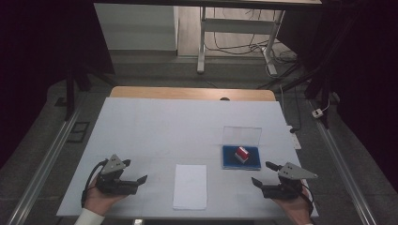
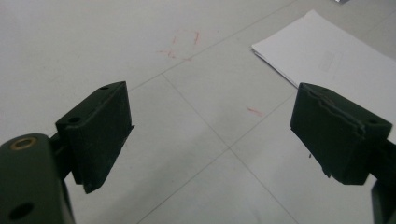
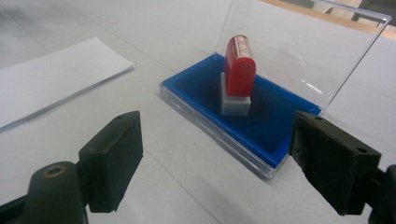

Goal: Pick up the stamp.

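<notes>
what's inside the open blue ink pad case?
A red stamp stands upright on the blue pad inside the case, clear lid raised behind it. The stamp's face is hidden, pressed on the pad.

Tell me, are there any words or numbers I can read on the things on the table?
None can be read.
Red stamp with grey base: red marks on its white top label, too blurred.
White sheet of paper: a faint printed patch, too faint.
White tabletop: red scribbles, no letters.
Blue ink pad in clear plastic case: no text.
</notes>
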